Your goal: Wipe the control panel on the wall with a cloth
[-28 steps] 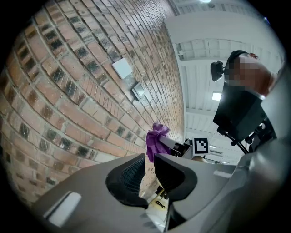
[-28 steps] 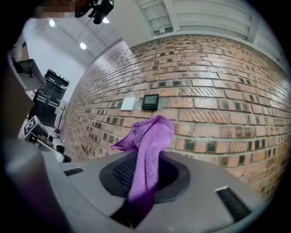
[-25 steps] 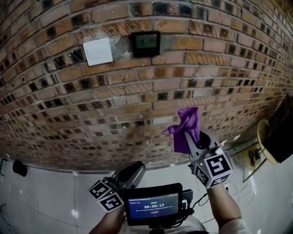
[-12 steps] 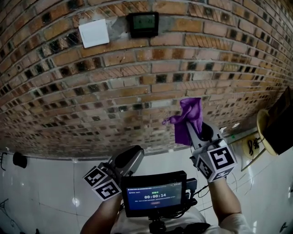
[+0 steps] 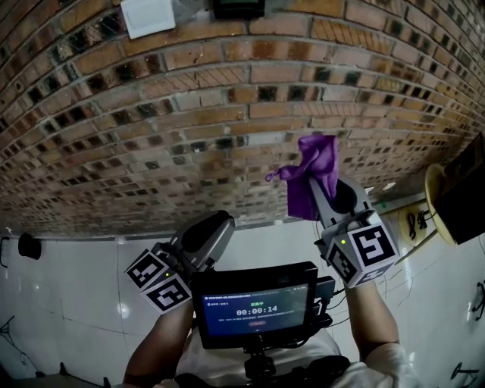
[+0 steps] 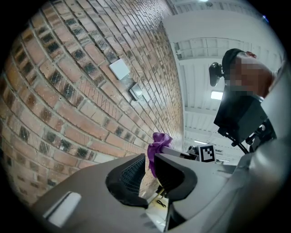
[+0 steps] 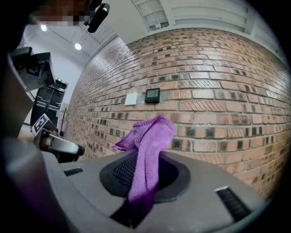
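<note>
Since 1 s ago the view has tipped down. The control panel [image 5: 237, 7] & the white plate [image 5: 148, 17] beside it now sit at the very top edge of the head view, w/ the panel partly cut off. Both grippers show a bit higher up. The right gripper [image 5: 312, 186] points up at the brick wall [image 5: 189, 136], fingers clenched on the purple cloth [image 5: 318, 155]. The cloth sticks up out of the fingers & flops to the left. It is well below the panel, not touching it. The left gripper [image 5: 217, 226] is lower & to the left. Its fingers are a little apart w/ nothing in between. A small screen [image 5: 256, 309] w/ a timer sits btw the two arms. The white floor [image 5: 68, 303] is below.
</note>
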Action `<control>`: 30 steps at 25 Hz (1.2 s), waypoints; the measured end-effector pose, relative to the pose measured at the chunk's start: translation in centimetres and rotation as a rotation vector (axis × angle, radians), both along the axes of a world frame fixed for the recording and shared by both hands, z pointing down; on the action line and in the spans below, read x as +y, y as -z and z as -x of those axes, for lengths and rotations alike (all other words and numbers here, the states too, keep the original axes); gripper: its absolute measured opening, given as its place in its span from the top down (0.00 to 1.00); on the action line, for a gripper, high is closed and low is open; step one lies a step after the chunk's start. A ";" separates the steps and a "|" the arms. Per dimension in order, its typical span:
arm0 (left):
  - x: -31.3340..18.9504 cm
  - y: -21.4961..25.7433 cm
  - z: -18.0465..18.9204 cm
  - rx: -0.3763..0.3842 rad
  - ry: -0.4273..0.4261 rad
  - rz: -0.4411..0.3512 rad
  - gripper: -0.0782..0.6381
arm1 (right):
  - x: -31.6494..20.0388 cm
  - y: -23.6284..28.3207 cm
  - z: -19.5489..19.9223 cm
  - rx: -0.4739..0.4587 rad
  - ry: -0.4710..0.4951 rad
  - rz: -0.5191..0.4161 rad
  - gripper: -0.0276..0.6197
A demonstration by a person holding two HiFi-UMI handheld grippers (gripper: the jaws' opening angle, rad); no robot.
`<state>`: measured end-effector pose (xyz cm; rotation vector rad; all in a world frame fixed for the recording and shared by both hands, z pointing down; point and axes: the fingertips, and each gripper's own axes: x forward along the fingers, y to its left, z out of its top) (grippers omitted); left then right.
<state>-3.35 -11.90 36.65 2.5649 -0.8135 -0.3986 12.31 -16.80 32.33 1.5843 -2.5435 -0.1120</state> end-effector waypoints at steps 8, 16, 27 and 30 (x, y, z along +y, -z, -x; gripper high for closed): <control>-0.1 -0.2 0.0 -0.003 0.002 0.000 0.80 | 0.4 -1.1 0.4 0.006 0.012 0.025 0.83; -0.5 -0.3 -0.1 -0.003 0.001 0.004 0.80 | 0.5 -1.5 0.8 0.020 0.031 0.035 0.83; -0.7 -0.3 0.1 -0.004 0.009 0.006 0.80 | 1.2 -2.1 1.9 0.027 0.059 0.048 0.83; -0.6 -0.5 0.1 -0.003 0.008 0.007 0.80 | 1.4 -2.4 2.0 0.013 0.062 0.049 0.83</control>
